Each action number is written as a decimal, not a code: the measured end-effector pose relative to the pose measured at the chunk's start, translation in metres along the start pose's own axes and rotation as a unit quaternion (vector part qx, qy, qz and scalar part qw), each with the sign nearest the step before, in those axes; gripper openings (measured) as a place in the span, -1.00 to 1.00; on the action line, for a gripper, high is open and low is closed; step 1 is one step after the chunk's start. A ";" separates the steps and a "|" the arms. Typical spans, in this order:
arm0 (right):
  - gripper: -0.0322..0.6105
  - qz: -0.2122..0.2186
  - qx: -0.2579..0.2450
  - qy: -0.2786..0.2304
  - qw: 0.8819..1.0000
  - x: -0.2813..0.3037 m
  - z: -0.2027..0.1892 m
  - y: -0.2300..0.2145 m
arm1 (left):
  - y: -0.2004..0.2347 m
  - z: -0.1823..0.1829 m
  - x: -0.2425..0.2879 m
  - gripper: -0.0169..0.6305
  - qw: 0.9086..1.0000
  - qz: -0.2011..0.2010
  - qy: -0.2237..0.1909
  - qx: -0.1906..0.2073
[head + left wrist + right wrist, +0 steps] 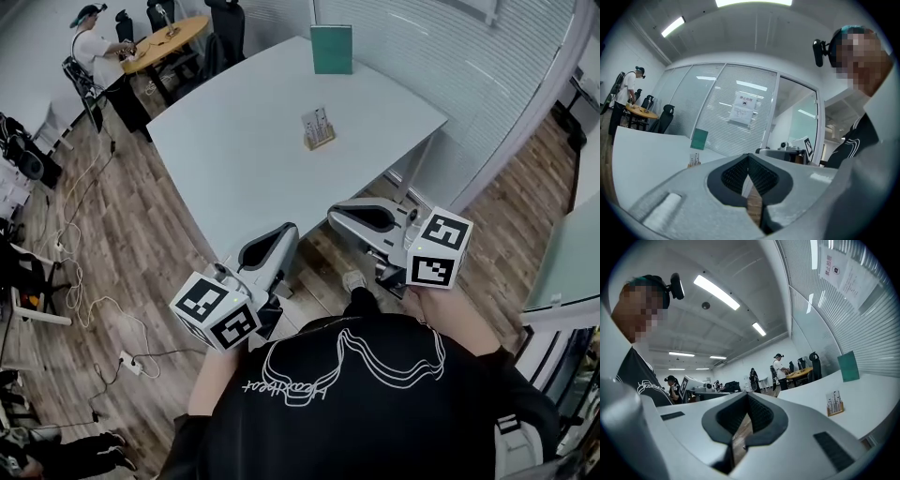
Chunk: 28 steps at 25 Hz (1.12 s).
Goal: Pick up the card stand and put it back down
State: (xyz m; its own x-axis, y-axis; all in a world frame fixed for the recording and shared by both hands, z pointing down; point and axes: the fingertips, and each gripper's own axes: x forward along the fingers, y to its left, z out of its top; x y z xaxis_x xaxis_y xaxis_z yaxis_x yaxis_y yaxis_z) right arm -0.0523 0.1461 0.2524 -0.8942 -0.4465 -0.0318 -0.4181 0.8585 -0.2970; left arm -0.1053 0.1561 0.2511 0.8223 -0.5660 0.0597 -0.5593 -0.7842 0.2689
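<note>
The left tongs (279, 234) are held level just off the table's (234, 159) near edge, over the wooden floor (141, 253). Their two halves are pressed together with nothing between them. They are probably carried closed because nothing is within reach yet.

The card stand (318, 128) is upright on the table, right of its middle and nearer the far edge than the near one. It is a small wooden base with printed cards slotted into it. It stands well apart from both tongs, so the pickup looks not yet begun. A green board (331, 49) stands upright at the table's far edge, just behind the stand.

The right tongs (336, 217) hang off the table's near right corner, also level, closed and empty. Both point roughly toward the table. Whichever takes the stand will have to open before closing on the base or cards, and a grip on the base seems less likely to tip it.
</note>
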 end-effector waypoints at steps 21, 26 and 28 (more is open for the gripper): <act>-0.87 0.019 0.036 0.037 0.999 0.021 0.049 -0.269 | 0.154 0.015 0.221 -0.91 0.997 0.069 0.010 -0.030; -0.87 0.017 0.033 0.062 0.997 0.025 0.051 -0.314 | 0.180 0.018 0.250 -0.91 0.994 0.096 0.015 -0.042; -0.87 0.015 0.033 0.071 0.997 0.031 0.048 -0.331 | 0.194 0.017 0.257 -0.91 0.993 0.110 0.019 -0.044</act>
State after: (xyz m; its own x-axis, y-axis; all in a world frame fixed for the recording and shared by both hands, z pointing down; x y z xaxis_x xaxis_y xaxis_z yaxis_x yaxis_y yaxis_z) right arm 0.0665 -0.1642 0.3043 -0.9221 -0.3758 0.0928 -0.3829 0.8507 -0.3601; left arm -0.0040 -0.1455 0.3026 0.6852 -0.7101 0.1623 -0.7160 -0.6157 0.3291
